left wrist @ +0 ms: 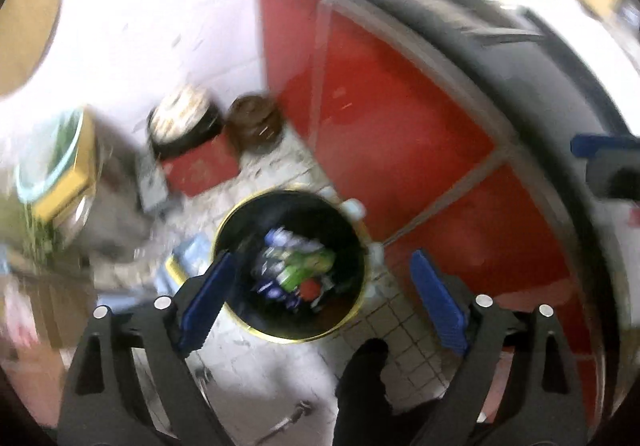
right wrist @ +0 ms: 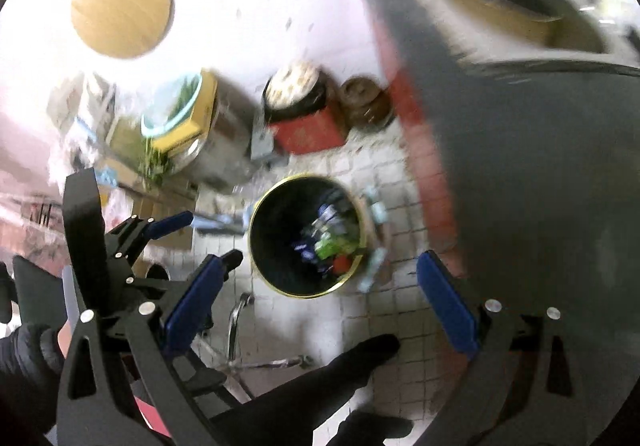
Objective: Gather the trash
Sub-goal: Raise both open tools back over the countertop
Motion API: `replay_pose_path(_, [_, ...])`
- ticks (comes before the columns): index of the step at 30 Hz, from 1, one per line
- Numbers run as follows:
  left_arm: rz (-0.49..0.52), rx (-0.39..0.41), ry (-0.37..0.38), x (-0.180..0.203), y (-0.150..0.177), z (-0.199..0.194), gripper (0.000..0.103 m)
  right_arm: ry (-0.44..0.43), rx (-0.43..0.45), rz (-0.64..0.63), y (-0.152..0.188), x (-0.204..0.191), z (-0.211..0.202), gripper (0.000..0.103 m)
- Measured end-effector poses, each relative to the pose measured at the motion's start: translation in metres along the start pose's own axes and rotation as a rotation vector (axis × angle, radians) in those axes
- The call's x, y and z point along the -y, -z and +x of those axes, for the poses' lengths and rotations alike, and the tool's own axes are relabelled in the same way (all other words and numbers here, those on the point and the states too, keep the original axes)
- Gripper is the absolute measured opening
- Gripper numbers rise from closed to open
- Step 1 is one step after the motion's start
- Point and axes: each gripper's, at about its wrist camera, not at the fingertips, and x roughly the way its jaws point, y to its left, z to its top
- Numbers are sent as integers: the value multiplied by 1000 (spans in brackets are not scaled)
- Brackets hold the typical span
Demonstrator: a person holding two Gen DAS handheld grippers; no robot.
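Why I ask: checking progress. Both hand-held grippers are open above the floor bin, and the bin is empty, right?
Not quite. The bin already holds wrappers, as the left wrist view shows. Both the left hand-held gripper and right hand-held gripper are open above it.

Black bin (left wrist: 256, 310) — gold rim; red cabinet (left wrist: 380, 118); white-tiled floor (left wrist: 400, 326) — blue pads (left wrist: 206, 298).

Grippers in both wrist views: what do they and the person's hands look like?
The left gripper and right gripper match: black angular frames with triangular cutouts, round silver bolts, and flat blue rectangular finger pads. No cables or markings are discernible. The hand wears a black glove.
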Motion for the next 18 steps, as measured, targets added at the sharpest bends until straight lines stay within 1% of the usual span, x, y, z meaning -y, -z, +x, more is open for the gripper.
replay_pose_path(2, [104, 42, 27, 41, -9, -25, 90, 35, 67, 40, 15, 15, -46, 94])
replay_pose_path(5, [231, 78, 92, 99, -18, -51, 91, 123, 166, 116, 48, 46, -117, 94])
replay_pose_path(7, [320, 97, 166, 149, -22, -69, 91, 185, 234, 183, 77, 71, -165, 94])
replay_pose_path(8, [364, 108, 208, 172, -23, -77, 91, 217, 263, 217, 90, 81, -184, 94])
replay_pose_path(9, [402, 118, 235, 191, -23, -85, 91, 247, 285, 247, 103, 89, -200, 94])
replay_pose_path(11, [489, 136, 289, 237, -22, -99, 91, 329, 340, 348, 145, 115, -245, 94])
replay_pose_path(12, [535, 143, 331, 263, -20, -108, 91, 365, 363, 390, 163, 125, -263, 94])
replay_pose_path(14, [596, 145, 394, 304, -15, -122, 91, 425, 404, 459, 198, 140, -292, 94])
replay_pose_path(15, [635, 142, 436, 327, -10, -130, 91, 470, 423, 504, 222, 148, -310, 94])
replay_pose_path(18, [733, 141, 520, 386, 8, -150, 91, 549, 460, 591, 273, 163, -342, 94])
